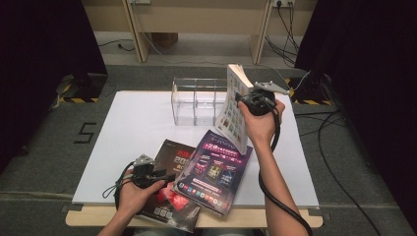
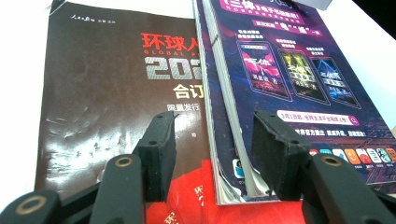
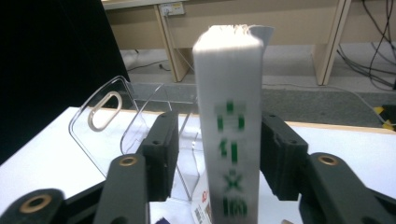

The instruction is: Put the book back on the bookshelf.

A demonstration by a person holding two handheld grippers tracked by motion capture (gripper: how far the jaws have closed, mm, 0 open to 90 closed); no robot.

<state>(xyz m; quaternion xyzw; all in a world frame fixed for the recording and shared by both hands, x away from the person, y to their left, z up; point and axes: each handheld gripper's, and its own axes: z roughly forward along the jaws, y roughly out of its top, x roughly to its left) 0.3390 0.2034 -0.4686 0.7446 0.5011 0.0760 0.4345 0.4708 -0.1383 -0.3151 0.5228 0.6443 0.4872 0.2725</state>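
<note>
– White spine, green print: book standing on end between the jaws of the right gripper. Clamped or not?

– Doesn't look clamped. Jaws spread wide, one either side of the spine. Sliver of gap on one side, with clear plastic showing through it. Other pad close up against the cover, maybe just brushing it. No squeeze going by the right gripper view.

– Sitting where, though?

– Over the far right part of the white table, just beside the right end of the clear box. Tilted, not plumb: top leaning toward the far side, colourful cover facing left in the high view. Lower end down near the far corner of the purple magazine. Can't tell whether that bottom edge touches the table or the magazine.

– And the left gripper?

– Low at the near edge, hovering over the two magazines. Jaws wide apart too, nothing pinched. One pad above the black magazine, the other above the purple one, with the purple one's thick page edge running up between them.

– Magazines stacked?

– Partly. Purple one lying on the black one's right side, covering part of the title. Both flat, near corners poking past the white top toward the person.
</note>
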